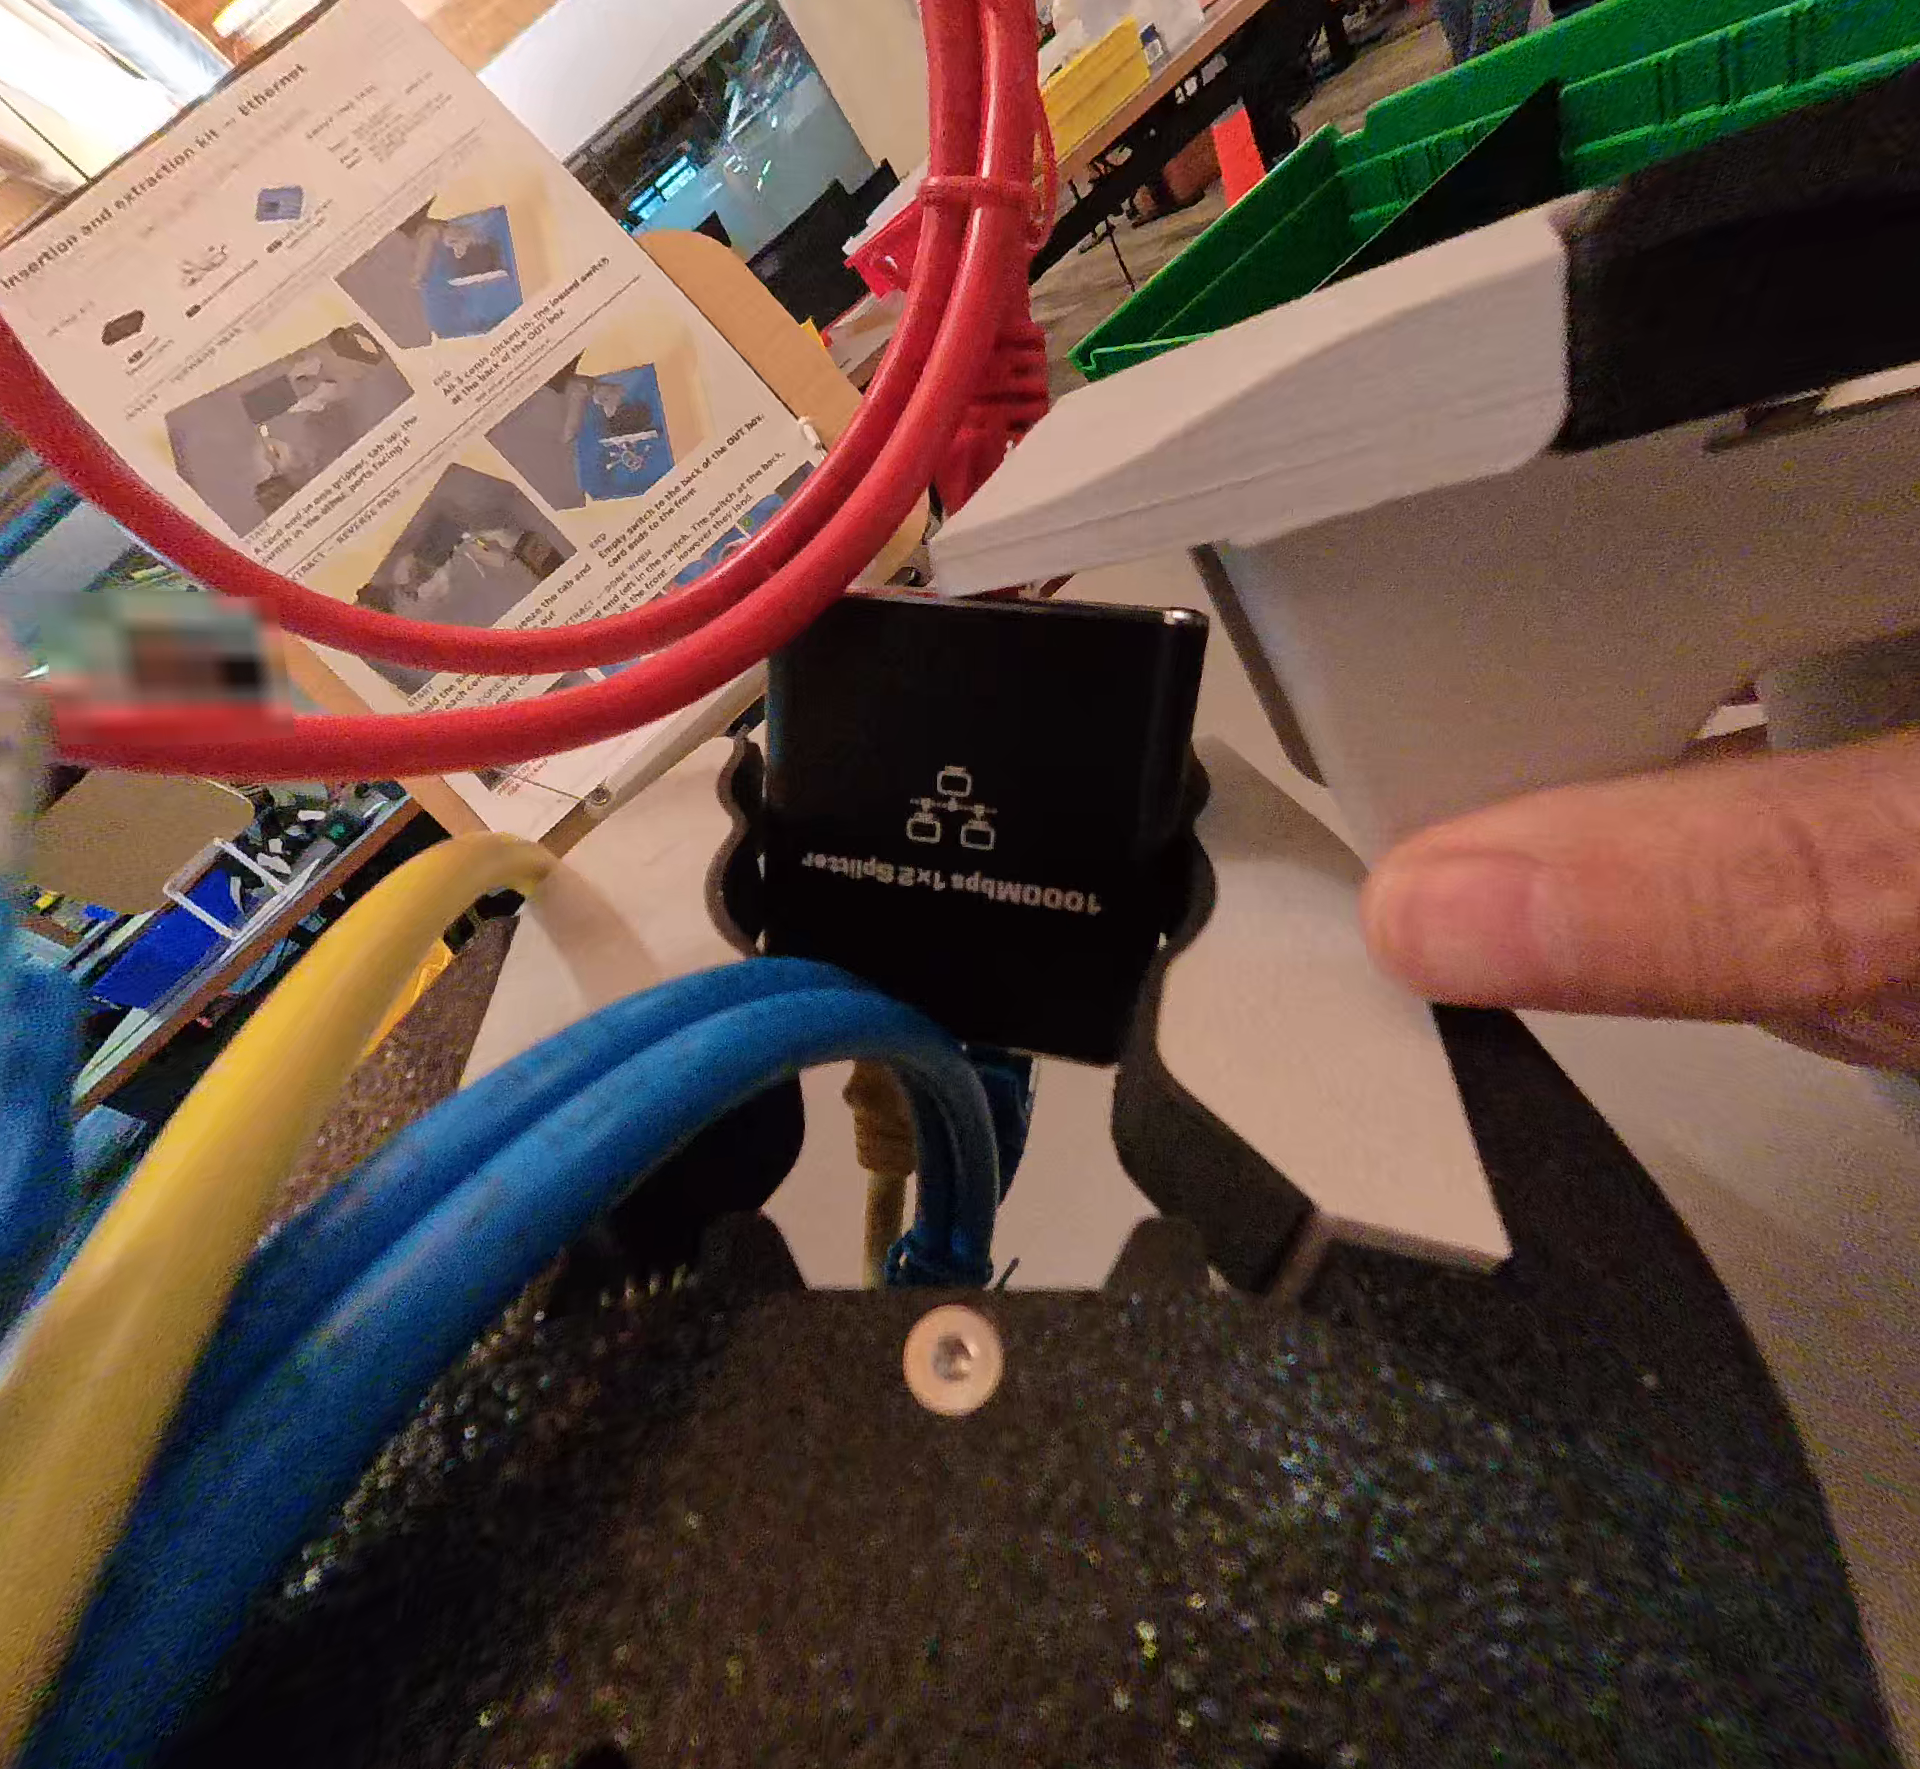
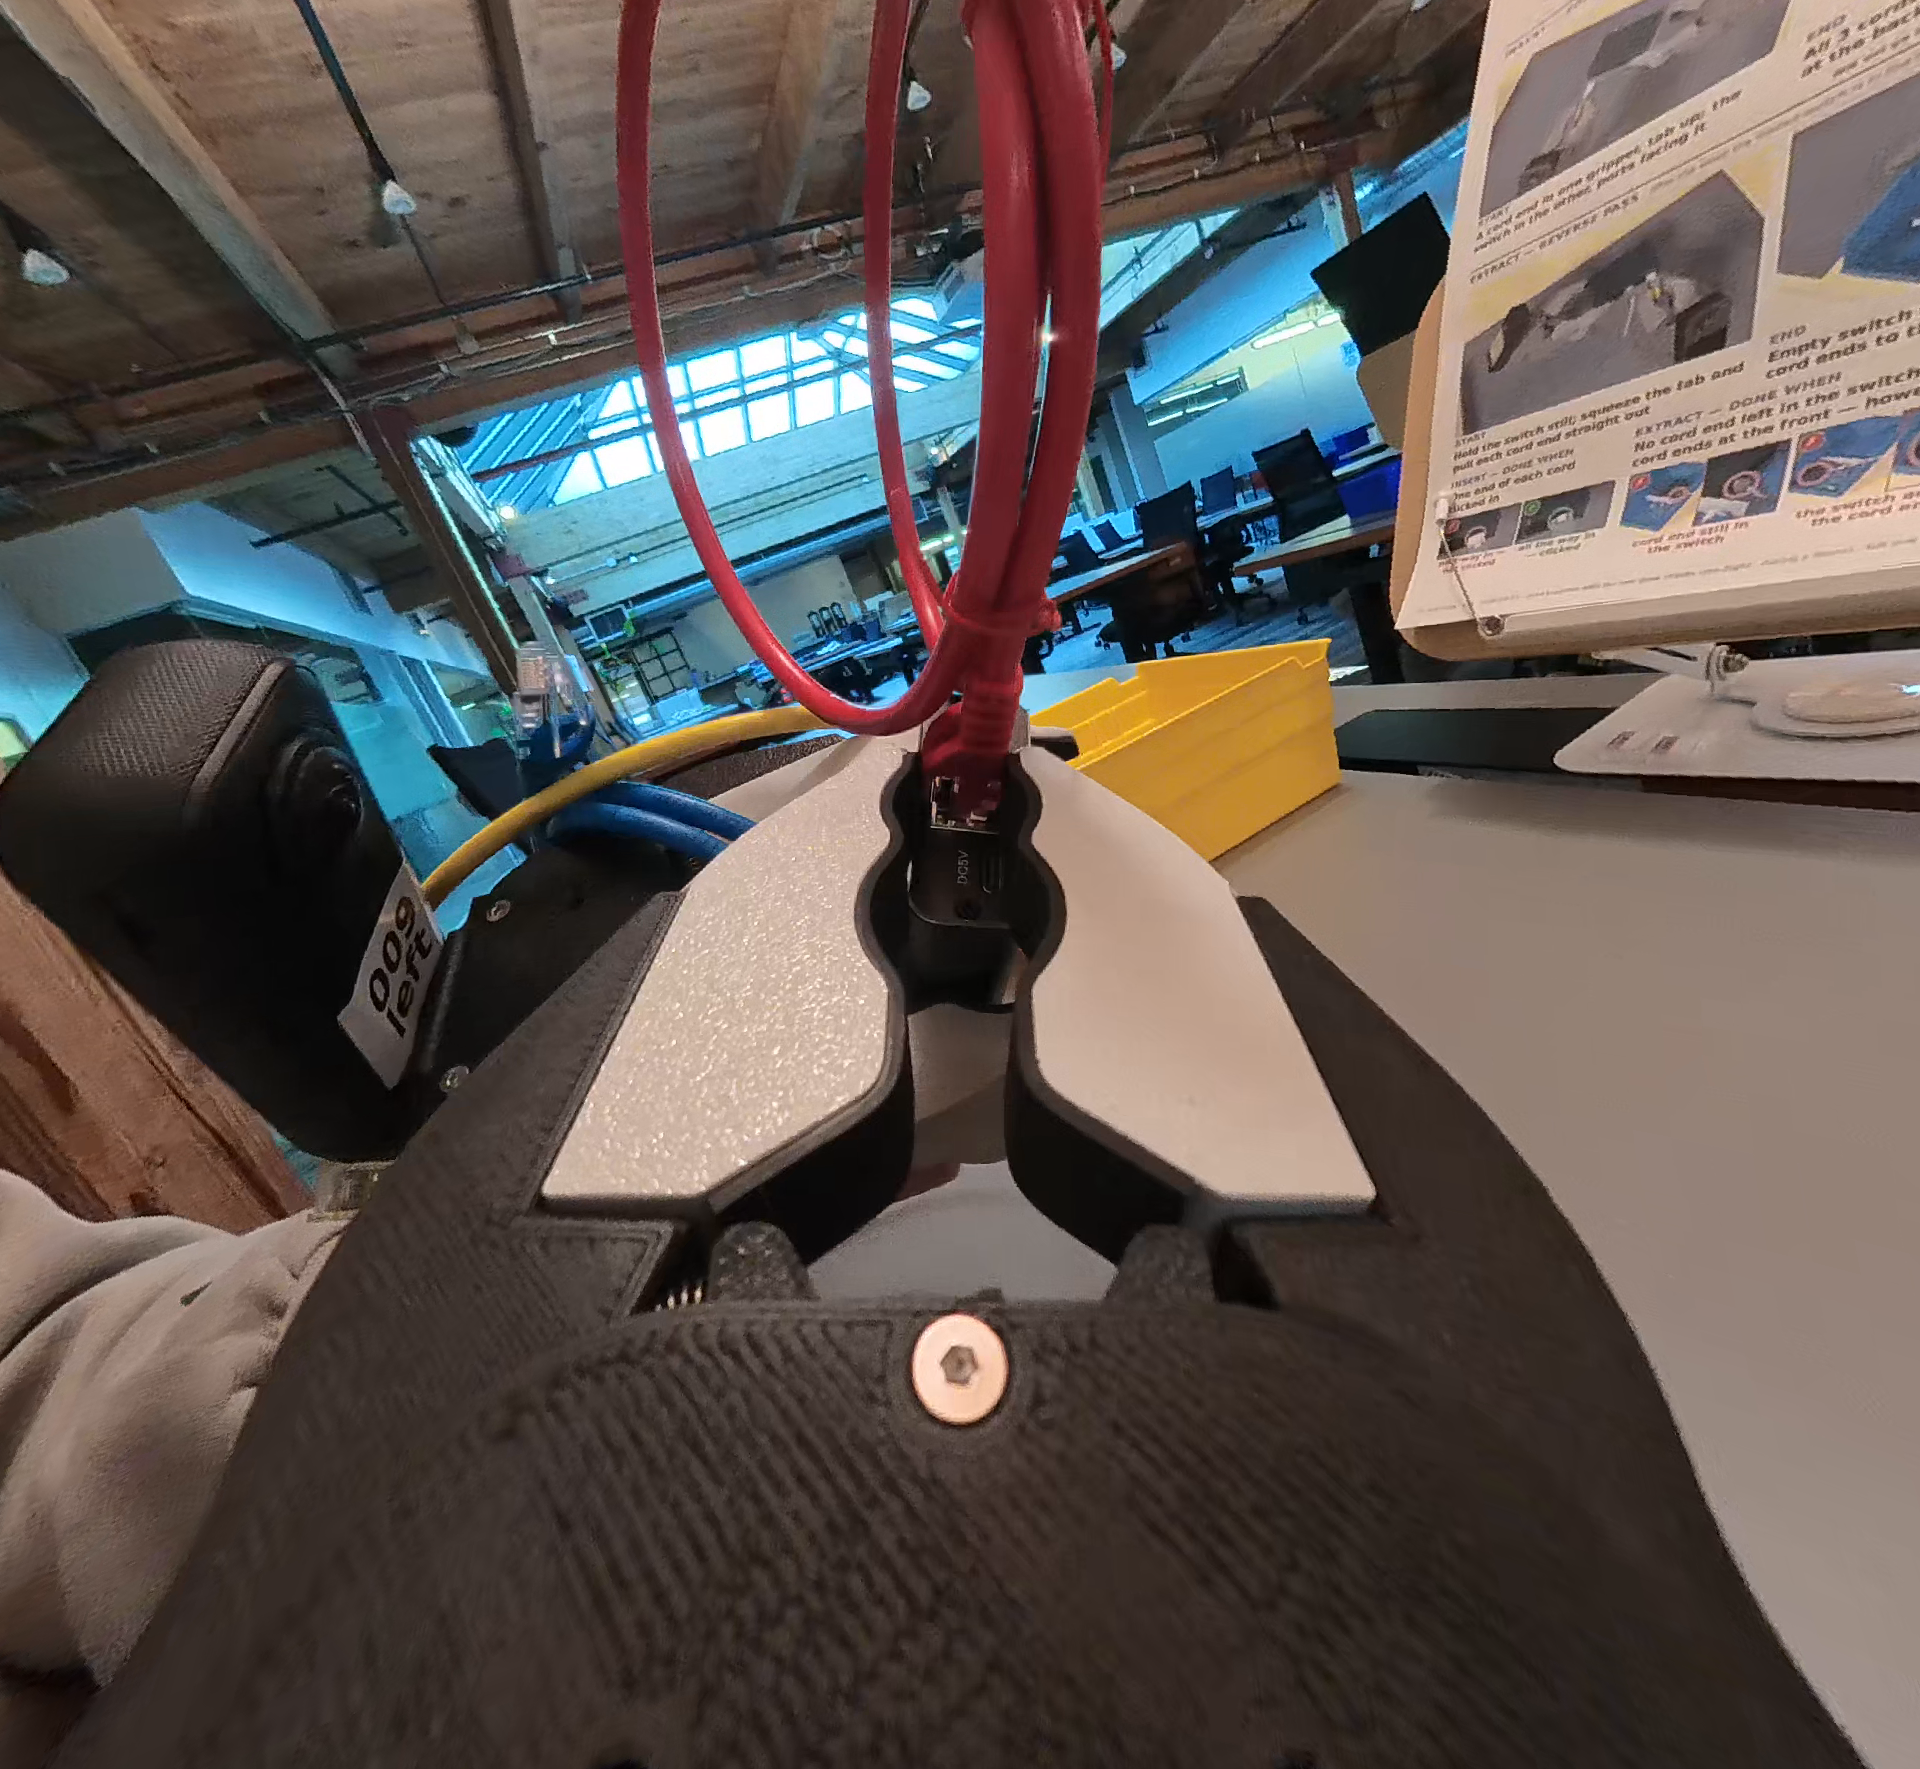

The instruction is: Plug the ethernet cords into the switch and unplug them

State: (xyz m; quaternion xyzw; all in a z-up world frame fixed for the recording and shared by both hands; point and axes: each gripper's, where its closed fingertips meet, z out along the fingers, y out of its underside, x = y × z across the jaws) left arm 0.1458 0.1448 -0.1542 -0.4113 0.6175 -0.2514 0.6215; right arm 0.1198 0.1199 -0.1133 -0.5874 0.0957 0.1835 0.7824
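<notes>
Squarely between left fingers [image 1: 740,846]: switch [image 1: 977,826].

We cannot see where the blue cords [image 1: 436,1189] and yellow cord [image 1: 156,1231] end; the red cord [image 2: 1039,285] runs off the top edge, and the switch [image 2: 961,888] sits mostly hidden between the right tongs [image 2: 961,846].

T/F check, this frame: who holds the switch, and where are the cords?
1. The left gripper is shut on the black box-shaped switch. True.
2. The red ethernet cord enters the switch's port. True.
3. The red cord lies straight. False: it is coiled in tied loops.
4. The blue ethernet cord sits in the yellow plastic bin. False: it runs to the switch's near end.
5. The right gripper is open. False: it is shut on the red cord's plug.
</notes>
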